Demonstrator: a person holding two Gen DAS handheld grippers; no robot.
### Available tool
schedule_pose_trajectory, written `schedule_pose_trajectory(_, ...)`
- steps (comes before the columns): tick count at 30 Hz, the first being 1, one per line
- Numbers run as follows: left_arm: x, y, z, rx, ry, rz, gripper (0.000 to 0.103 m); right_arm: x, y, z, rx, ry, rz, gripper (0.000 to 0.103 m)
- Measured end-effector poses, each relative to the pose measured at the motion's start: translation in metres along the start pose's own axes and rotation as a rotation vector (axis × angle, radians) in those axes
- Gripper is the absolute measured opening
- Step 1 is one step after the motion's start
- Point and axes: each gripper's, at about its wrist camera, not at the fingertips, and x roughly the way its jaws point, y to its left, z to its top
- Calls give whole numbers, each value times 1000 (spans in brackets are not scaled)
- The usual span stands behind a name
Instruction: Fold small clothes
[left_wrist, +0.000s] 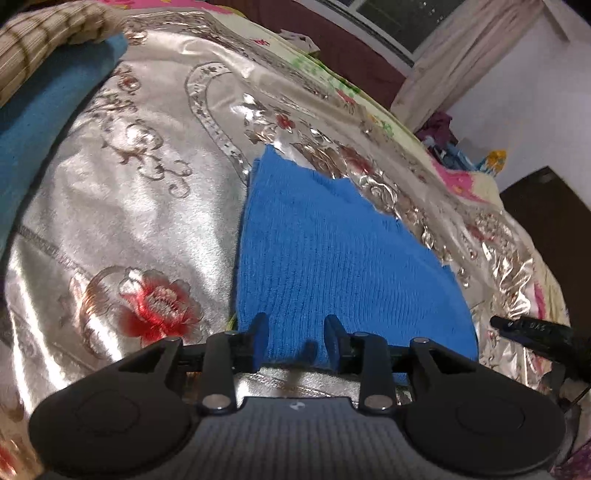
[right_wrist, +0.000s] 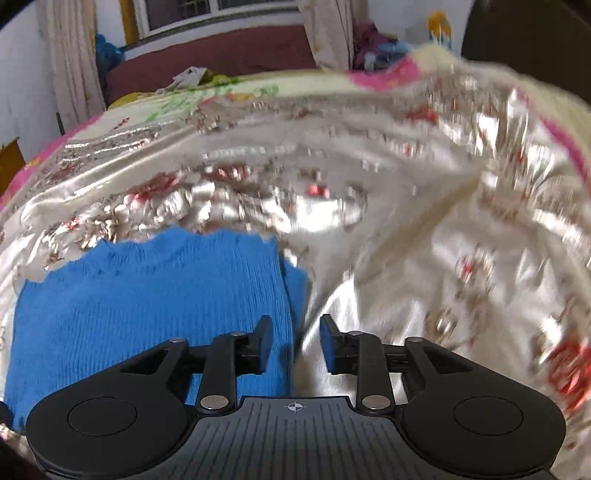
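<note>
**Item: blue knit garment, partly folded, on satin bedcover**

Location: the blue knit garment (left_wrist: 332, 258) lies flat on the silver embroidered bedcover (left_wrist: 140, 206), towards its near edge, well apart from the teal cloth (left_wrist: 44, 122) at the far left corner.

Handling (judged): soft, light, limp ribbed knit; it will sag and stretch if lifted at one point. The satin beneath looks slippery, so the piece may slide when dragged. Best taken at the near hem corners, one per gripper.

Grippers: left gripper (left_wrist: 295, 341) has its fingers parted over the near hem, not pinching it. Right gripper (right_wrist: 295, 341) stands released, its fingers astride the garment's right edge with nothing clamped.

Views: the left wrist alone shows the teal cloth and checked fabric (left_wrist: 40, 33); the right wrist, blurred, alone shows the layered right edge.
</note>
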Motion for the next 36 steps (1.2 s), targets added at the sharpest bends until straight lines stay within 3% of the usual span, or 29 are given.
schedule_pose_trajectory(3, 0, 5, -3, -9, -8, 3, 37, -9, 32, 11, -62, -5, 52, 36)
schedule_pose_trajectory(6, -2, 7, -6, 4, -12, -4, 37, -9, 80, 19, -135, 26, 165, 47)
schedule_pose_trajectory(9, -5, 6, -9, 18, -21, -15, 37, -1, 141, 25, -196, 75, 286, 50)
schedule_pose_trajectory(14, -5, 14, -10, -28, 0, -45, 39, 27, 234, 30, -304, 178, 375, 56)
schedule_pose_trajectory(20, -3, 23, -10, -77, 32, -87, 39, 63, 304, 27, -385, 287, 347, 59)
schedule_pose_trajectory(31, -11, 33, -9, -106, 38, -111, 40, 95, 350, 4, -566, 334, 185, 65)
schedule_pose_trajectory(33, -15, 30, -10, -84, 22, -98, 40, 95, 348, 5, -572, 330, 181, 59)
schedule_pose_trajectory(35, -23, 27, -11, -65, -16, -83, 42, 95, 343, 8, -578, 322, 163, 36)
schedule_pose_trajectory(36, -25, 26, -12, -58, -32, -75, 47, 94, 338, 10, -572, 324, 169, 32)
